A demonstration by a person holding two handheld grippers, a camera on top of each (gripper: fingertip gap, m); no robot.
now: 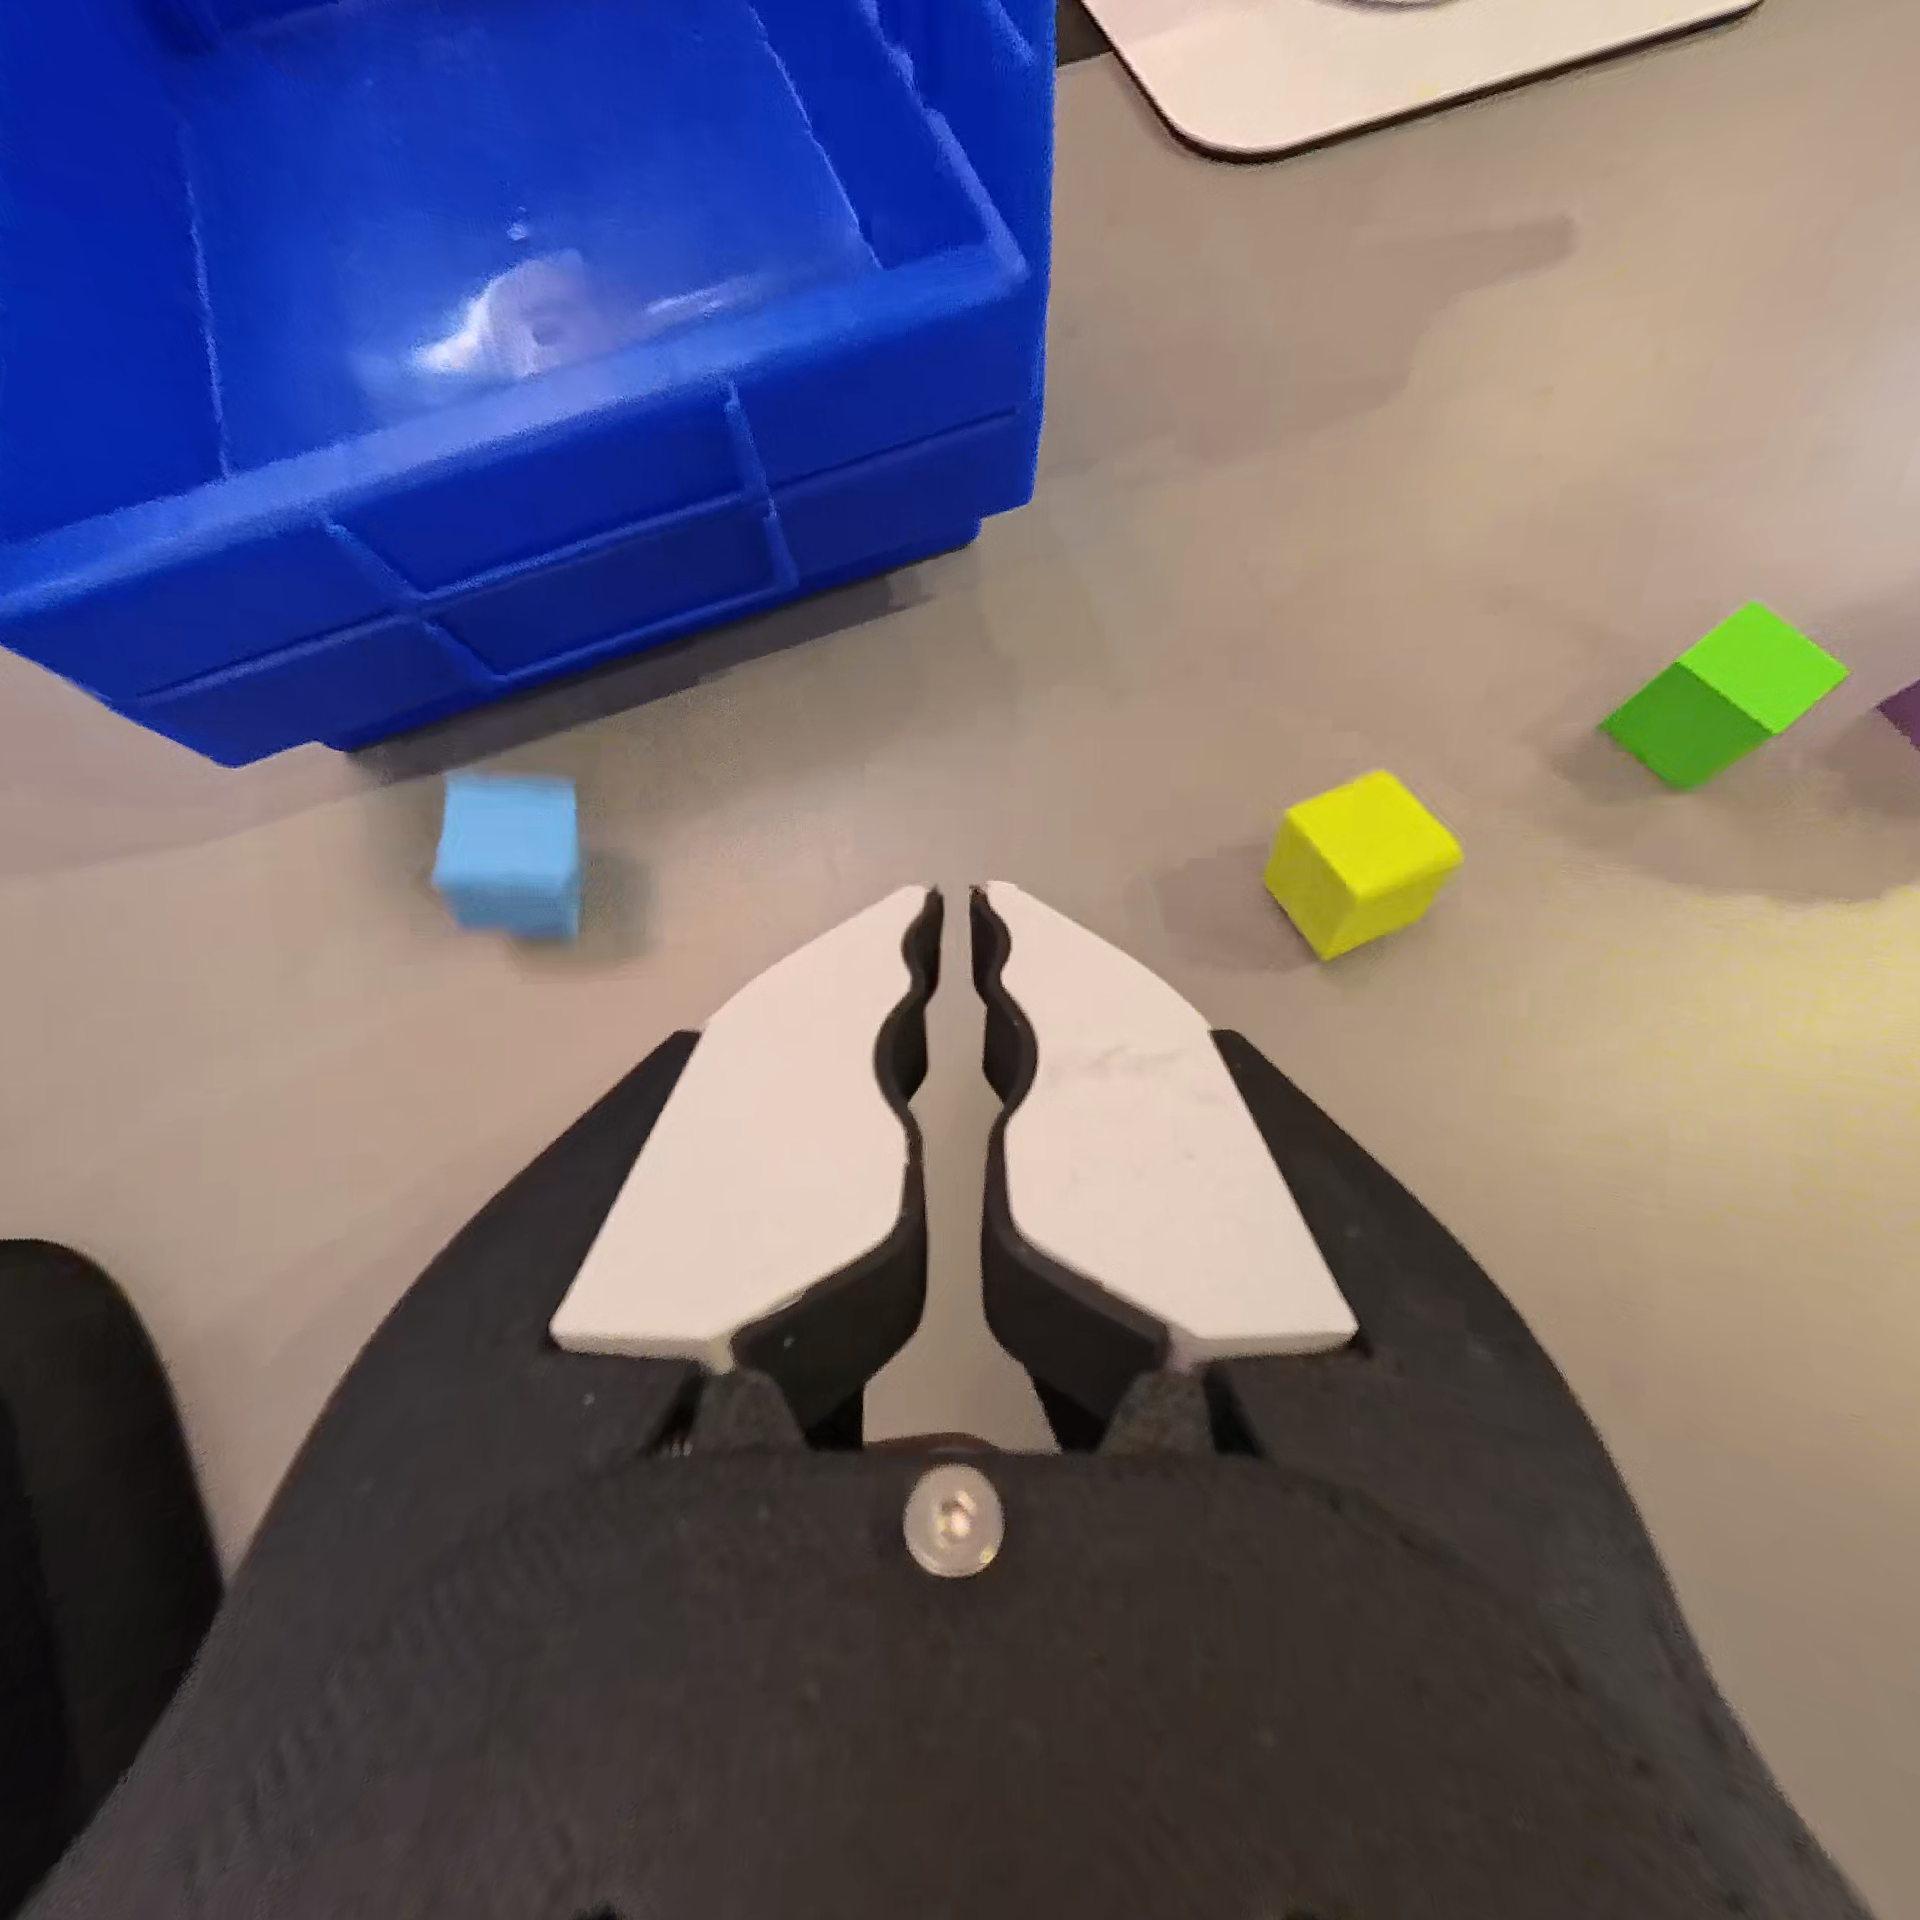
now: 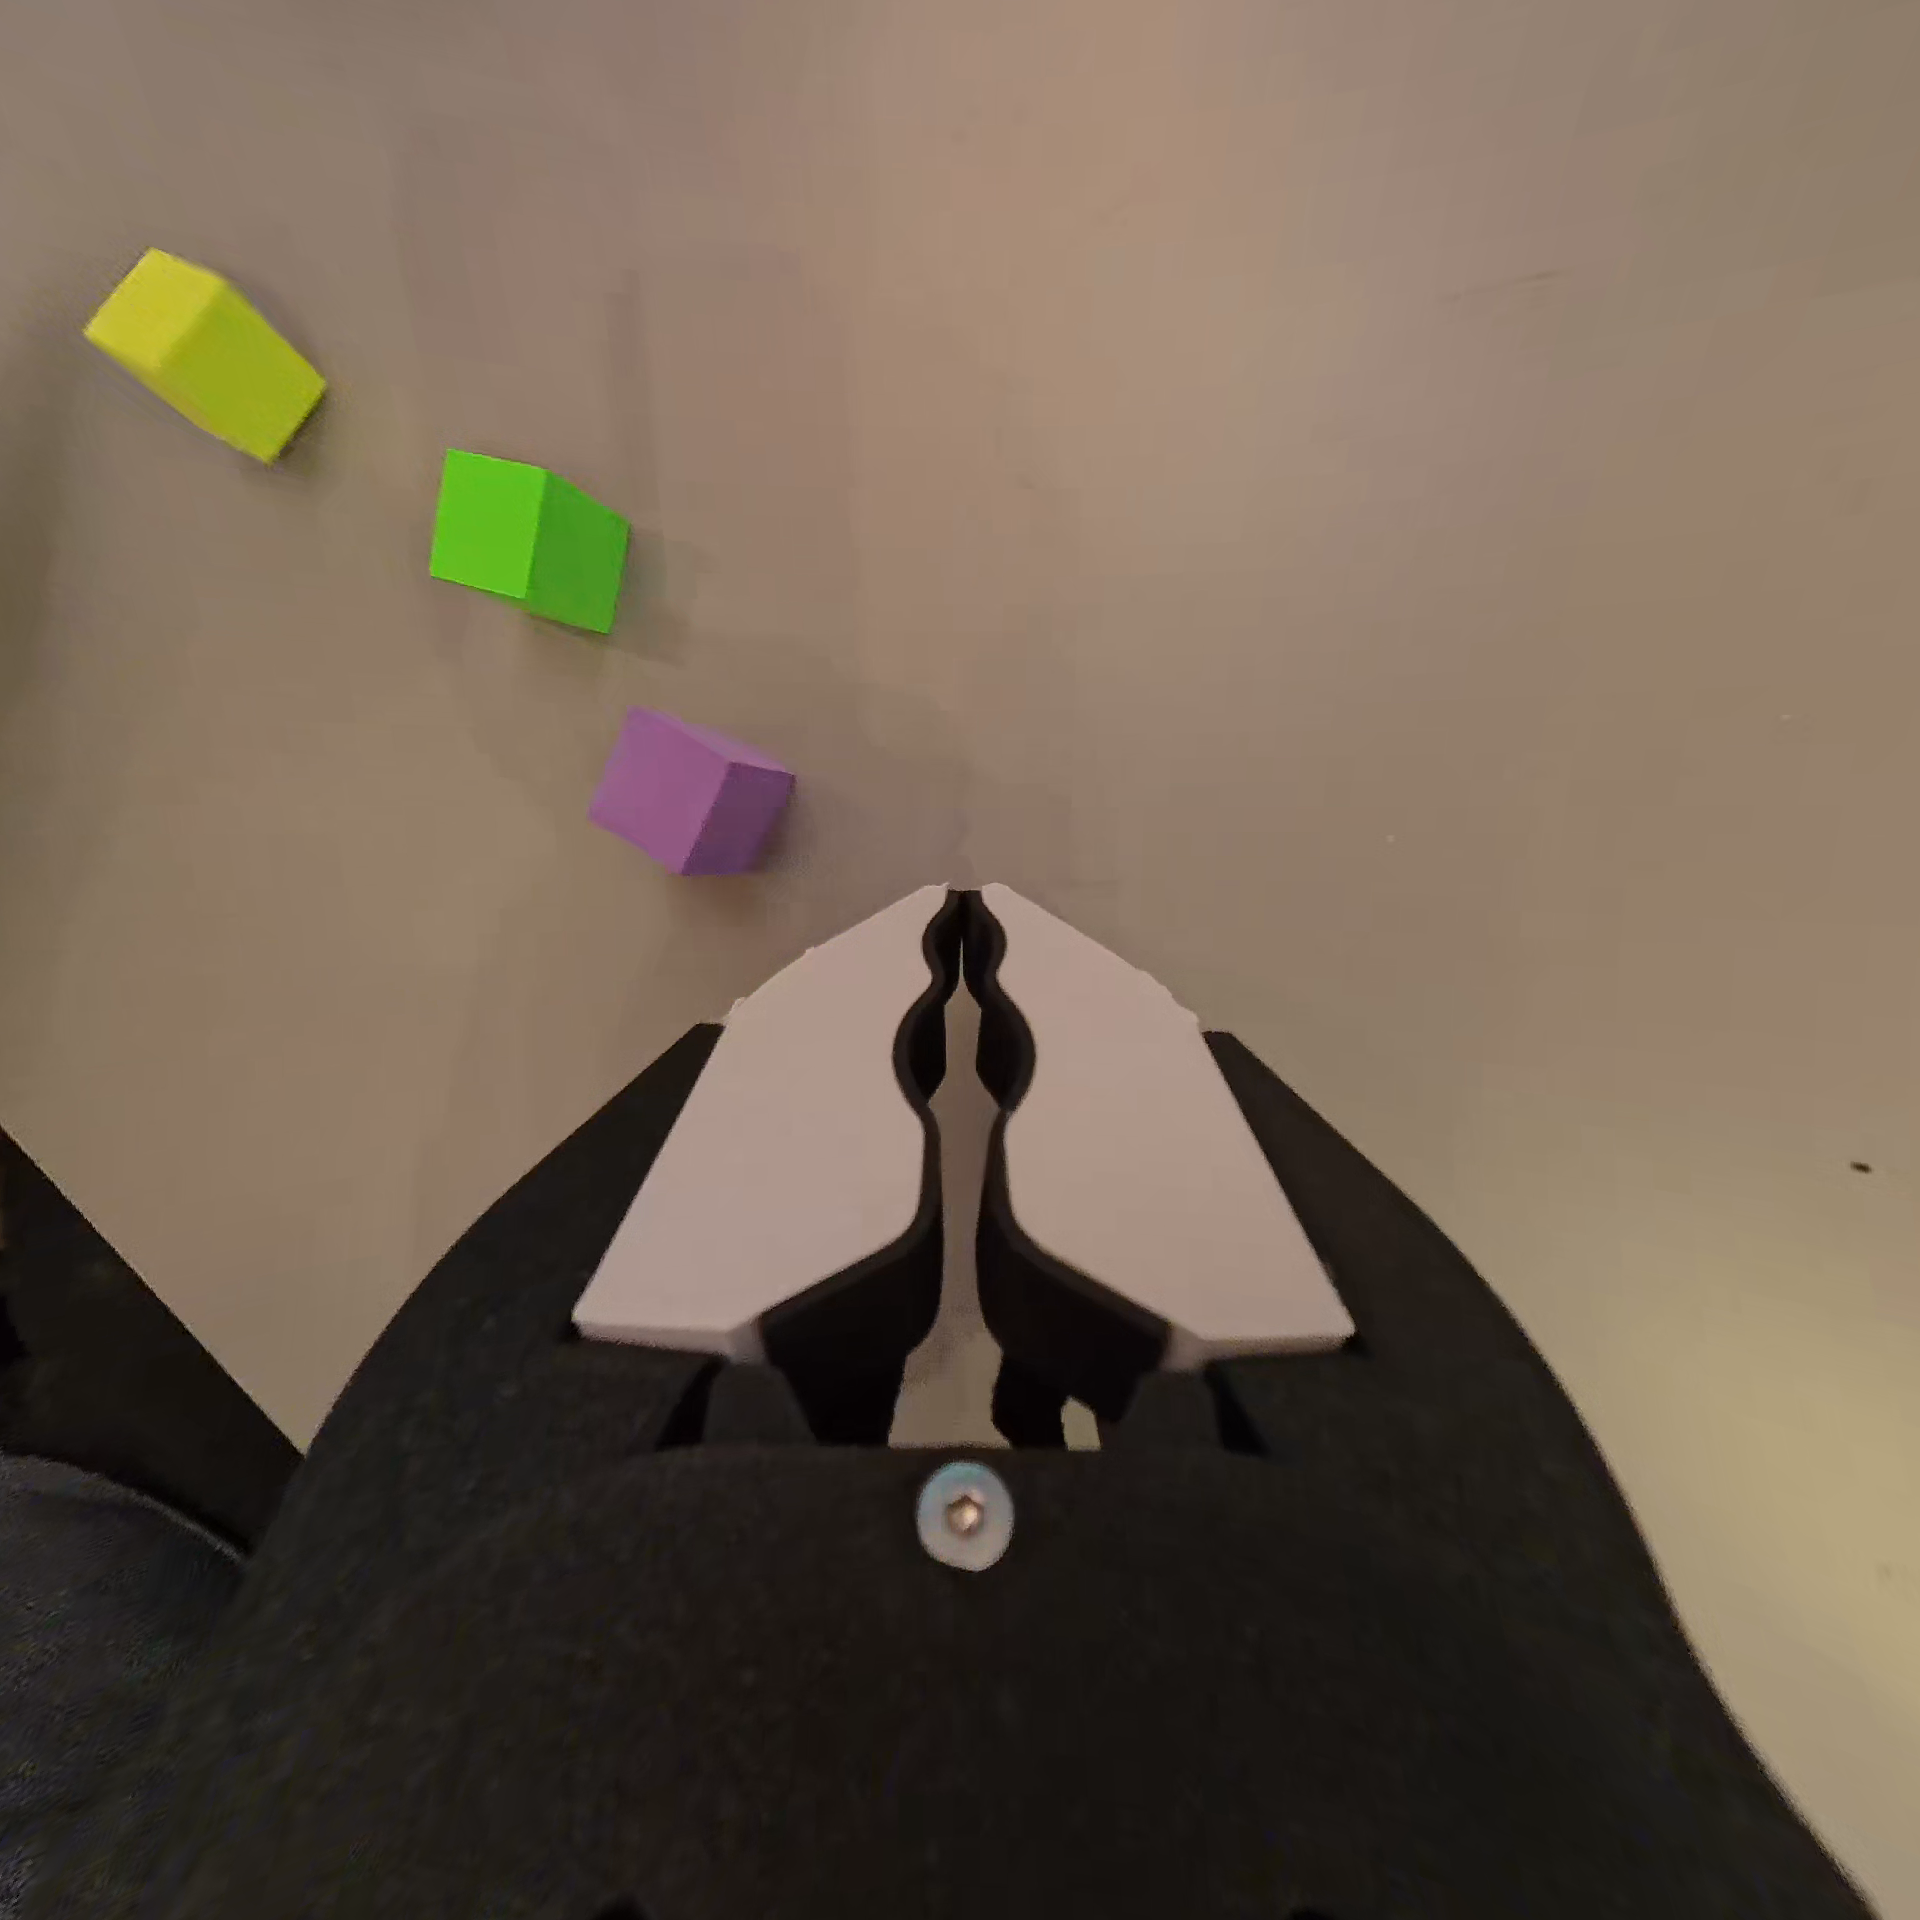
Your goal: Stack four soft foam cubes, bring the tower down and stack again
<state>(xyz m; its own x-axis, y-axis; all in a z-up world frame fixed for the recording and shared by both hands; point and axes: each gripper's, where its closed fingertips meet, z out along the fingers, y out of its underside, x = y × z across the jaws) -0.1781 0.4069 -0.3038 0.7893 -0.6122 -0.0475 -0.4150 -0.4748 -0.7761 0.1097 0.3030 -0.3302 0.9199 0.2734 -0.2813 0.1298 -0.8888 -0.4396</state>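
Observation:
Four foam cubes lie apart on the grey table, none stacked. In the left wrist view a light blue cube (image 1: pixel 509 868) sits ahead to the left and a yellow cube (image 1: pixel 1361 862) ahead to the right. A green cube (image 1: pixel 1725 696) lies farther right, and a purple cube (image 1: pixel 1903 712) is cut by the frame edge. My left gripper (image 1: pixel 954 891) hovers between blue and yellow, its jaws a narrow slit apart with nothing in them. In the right wrist view the yellow (image 2: pixel 208 353), green (image 2: pixel 530 540) and purple (image 2: pixel 691 792) cubes run in a diagonal line to the left. My right gripper (image 2: pixel 962 891) is shut on nothing, just right of the purple cube.
A large blue plastic bin (image 1: pixel 623 540) stands close behind the light blue cube. A white board with a dark rim (image 1: pixel 1403 73) lies at the far right. A dark object (image 1: pixel 83 1558) is at the lower left, and dark cloth (image 2: pixel 104 1558) shows at the right view's lower left. There is about 30 cm between the tips of the two grippers.

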